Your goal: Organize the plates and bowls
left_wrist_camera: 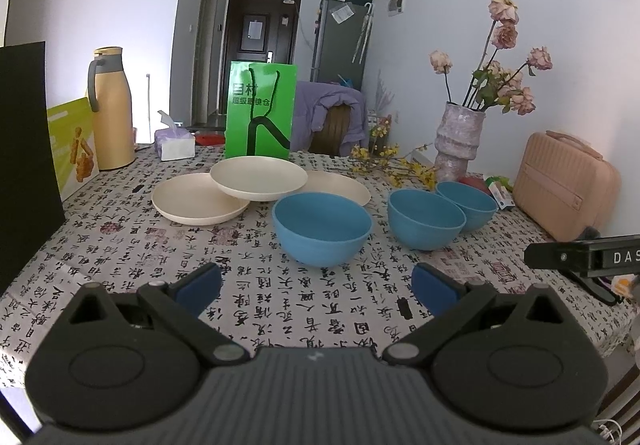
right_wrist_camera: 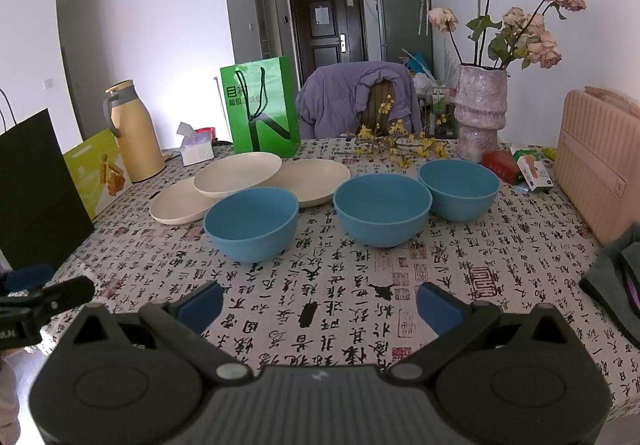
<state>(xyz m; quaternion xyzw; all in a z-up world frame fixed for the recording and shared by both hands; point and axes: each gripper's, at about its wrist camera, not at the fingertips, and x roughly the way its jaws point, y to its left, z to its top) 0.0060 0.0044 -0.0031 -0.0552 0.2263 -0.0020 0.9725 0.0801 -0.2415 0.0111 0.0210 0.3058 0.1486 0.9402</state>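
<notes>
Nothing's been sorted yet as far as I can tell. Both tools hang low over the near edge of the table [right_wrist_camera: 500, 229], probably just lining up before a first grab. The left gripper [left_wrist_camera: 316, 285] has its jaws spread wide and nothing between them, same story for the right gripper [right_wrist_camera: 320, 303].

Three blue bowls sit in a loose row mid-table: the left bowl [right_wrist_camera: 251, 223], the middle bowl [right_wrist_camera: 382, 208] and the right bowl [right_wrist_camera: 459, 189], the last two nearly touching. All upright, matte, empty.

Behind them, further off, three cream plates: the top plate [right_wrist_camera: 238, 174] rests tilted across the left plate [right_wrist_camera: 176, 207] and the right plate [right_wrist_camera: 316, 177], so it's a sloppy overlap rather than a stack.
</notes>
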